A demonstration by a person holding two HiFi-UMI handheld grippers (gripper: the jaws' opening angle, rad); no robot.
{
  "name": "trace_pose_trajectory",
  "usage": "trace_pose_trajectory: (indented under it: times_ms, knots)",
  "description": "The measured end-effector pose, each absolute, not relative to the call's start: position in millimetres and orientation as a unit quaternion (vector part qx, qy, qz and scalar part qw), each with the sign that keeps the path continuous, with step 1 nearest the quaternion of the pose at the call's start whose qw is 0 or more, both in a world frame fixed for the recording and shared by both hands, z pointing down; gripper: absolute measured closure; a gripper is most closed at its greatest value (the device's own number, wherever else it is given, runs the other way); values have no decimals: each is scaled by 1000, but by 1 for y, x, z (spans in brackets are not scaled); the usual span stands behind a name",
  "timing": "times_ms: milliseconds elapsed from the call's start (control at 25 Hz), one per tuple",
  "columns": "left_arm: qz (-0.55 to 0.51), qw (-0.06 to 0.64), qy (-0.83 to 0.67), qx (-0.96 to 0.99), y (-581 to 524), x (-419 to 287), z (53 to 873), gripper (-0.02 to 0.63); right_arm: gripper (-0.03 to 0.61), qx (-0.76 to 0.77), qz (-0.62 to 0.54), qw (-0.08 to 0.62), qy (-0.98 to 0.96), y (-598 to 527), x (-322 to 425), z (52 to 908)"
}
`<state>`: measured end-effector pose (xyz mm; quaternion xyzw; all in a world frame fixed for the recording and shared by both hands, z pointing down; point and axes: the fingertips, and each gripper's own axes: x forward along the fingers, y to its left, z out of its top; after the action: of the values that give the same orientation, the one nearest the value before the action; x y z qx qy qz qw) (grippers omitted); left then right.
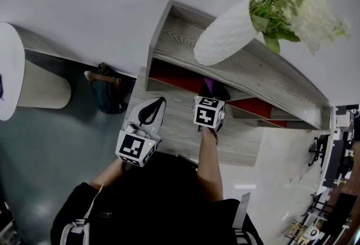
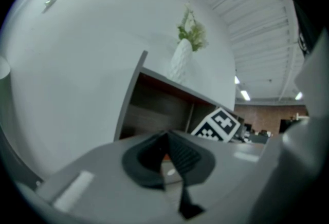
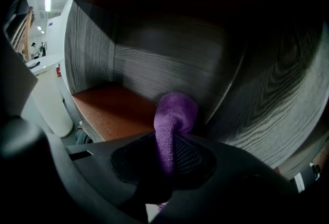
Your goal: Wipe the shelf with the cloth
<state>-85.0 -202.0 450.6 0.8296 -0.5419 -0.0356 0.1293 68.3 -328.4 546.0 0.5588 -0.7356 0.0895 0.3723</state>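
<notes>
A grey wood-grain shelf unit (image 1: 264, 69) stands against a white wall, with a rust-red floor in its open compartment. The right tongs (image 3: 167, 159) reach into that compartment, closed tight on a purple terry cloth (image 3: 172, 120) whose bunched end sticks out past the tips toward the shelf unit's grey back panel (contact with the panel cannot be made out). From the head view the cloth (image 1: 208, 84) shows just under the shelf unit's top board. The left tongs (image 2: 165, 161) hang in front of the shelf unit's left end, over its lower board, tips together with nothing between them. A white ribbed vase (image 1: 225, 33) of green and white flowers sits on the shelf unit's top board, and a dark bag (image 1: 107, 89) lies on the floor beside its left side.
</notes>
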Motion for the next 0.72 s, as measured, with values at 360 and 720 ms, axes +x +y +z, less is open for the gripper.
trace_pose_trajectory:
  times_ms: [360,720]
  knots:
    - [-38,127,-555,821,-197,-100,449,609,504,540,82,375,-749,-342,40,544]
    - [-41,126,-574,808,-193,-122,448,609,505,517,75,376,-765,-353,9,543]
